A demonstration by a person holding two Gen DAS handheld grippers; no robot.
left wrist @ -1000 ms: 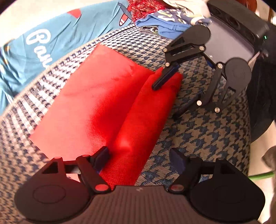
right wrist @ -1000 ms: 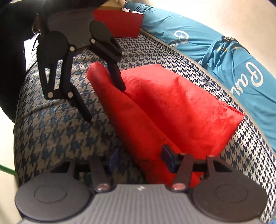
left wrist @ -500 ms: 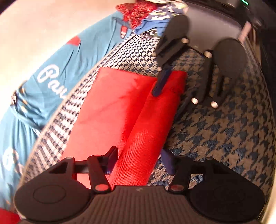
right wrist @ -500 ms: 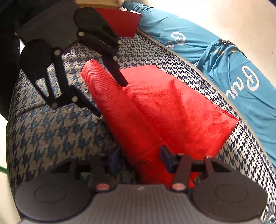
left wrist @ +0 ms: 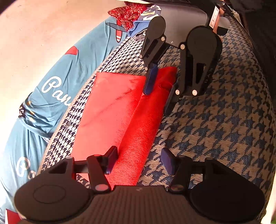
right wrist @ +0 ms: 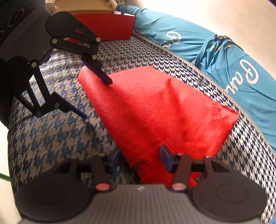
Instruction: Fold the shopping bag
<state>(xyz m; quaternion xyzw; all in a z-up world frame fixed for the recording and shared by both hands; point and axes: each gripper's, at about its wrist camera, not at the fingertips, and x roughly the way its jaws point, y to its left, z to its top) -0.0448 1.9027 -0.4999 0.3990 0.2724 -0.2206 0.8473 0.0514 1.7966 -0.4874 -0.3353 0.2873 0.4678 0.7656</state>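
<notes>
A red non-woven shopping bag lies flat on a blue houndstooth cushion, with one long side rolled into a raised fold. My left gripper straddles one end of that fold. Its left pad touches the fabric and its right pad stands clear over the cushion, so it is open. In the right wrist view the left gripper shows the same gap. My right gripper is at the other end, both pads against the fold. The fabric bunches between the right gripper.
Teal shirts with white lettering lie along the cushion's far edge. Red patterned and blue clothes are piled at one end. A cardboard box with a red panel sits at the other end. A green cord crosses the left edge.
My left gripper's jaws have narrowed around the fold, and that hand has rolled and shifted along the cushion. The right gripper has tightened slightly on its end and stayed put.
</notes>
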